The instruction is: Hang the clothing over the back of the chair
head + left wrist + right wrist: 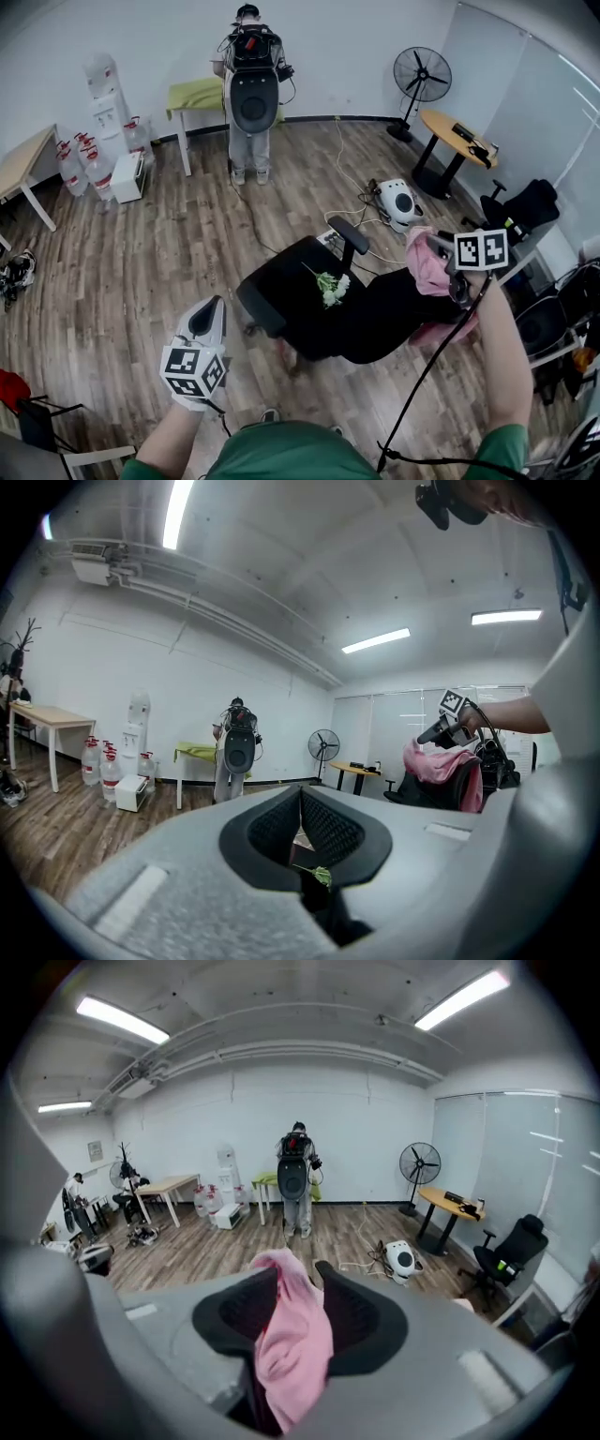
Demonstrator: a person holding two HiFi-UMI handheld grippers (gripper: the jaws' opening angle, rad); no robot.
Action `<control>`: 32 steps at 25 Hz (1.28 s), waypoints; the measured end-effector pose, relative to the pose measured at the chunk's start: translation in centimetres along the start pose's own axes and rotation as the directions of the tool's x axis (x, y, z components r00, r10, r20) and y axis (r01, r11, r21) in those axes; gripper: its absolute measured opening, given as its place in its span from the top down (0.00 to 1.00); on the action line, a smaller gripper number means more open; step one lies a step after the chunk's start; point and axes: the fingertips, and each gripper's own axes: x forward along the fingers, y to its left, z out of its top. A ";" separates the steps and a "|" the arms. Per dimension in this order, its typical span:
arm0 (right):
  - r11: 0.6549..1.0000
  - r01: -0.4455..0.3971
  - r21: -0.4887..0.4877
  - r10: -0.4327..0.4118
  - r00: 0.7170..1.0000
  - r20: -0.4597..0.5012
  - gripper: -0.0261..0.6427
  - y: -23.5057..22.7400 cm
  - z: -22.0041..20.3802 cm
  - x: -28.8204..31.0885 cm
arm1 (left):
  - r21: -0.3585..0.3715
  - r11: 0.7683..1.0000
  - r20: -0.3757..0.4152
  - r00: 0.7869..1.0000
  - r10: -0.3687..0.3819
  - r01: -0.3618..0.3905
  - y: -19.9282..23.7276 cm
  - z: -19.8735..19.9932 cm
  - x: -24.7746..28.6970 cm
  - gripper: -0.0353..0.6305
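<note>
We find the pink garment (295, 1344) draped over the chair's backrest (394, 319), lying loose between the spread right tongs (298, 1271), while the left tongs (300, 794), pressed together and empty, stand well apart beyond the seat (286, 286).

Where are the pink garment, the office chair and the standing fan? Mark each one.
pink garment (424, 267), head view, middle of the bunched fabric.
office chair (281, 286), head view, bare part of the seat.
standing fan (422, 75), head view, round cage.
</note>
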 end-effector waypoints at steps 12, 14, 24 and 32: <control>0.994 0.109 0.027 -0.111 0.985 0.132 0.74 -2.4 -1.7 -4.3 | 0.010 0.992 -0.025 0.992 -0.124 0.124 -3.4 -0.9 3.7 0.93; 0.991 0.123 0.050 -0.131 0.972 0.195 0.77 -2.9 -1.5 -6.0 | 0.014 0.989 -0.026 0.989 -0.148 0.149 -4.2 -0.8 4.4 0.93; 0.970 0.164 0.179 -0.228 0.874 0.429 0.89 -3.8 -3.1 -15.0 | 0.055 0.962 -0.026 0.964 -0.265 0.266 -10.7 1.0 8.0 0.93; 0.958 0.230 0.169 -0.285 0.810 0.513 0.95 -6.2 -6.8 -20.8 | 0.080 0.944 0.025 0.946 -0.323 0.321 -18.2 4.6 10.2 0.93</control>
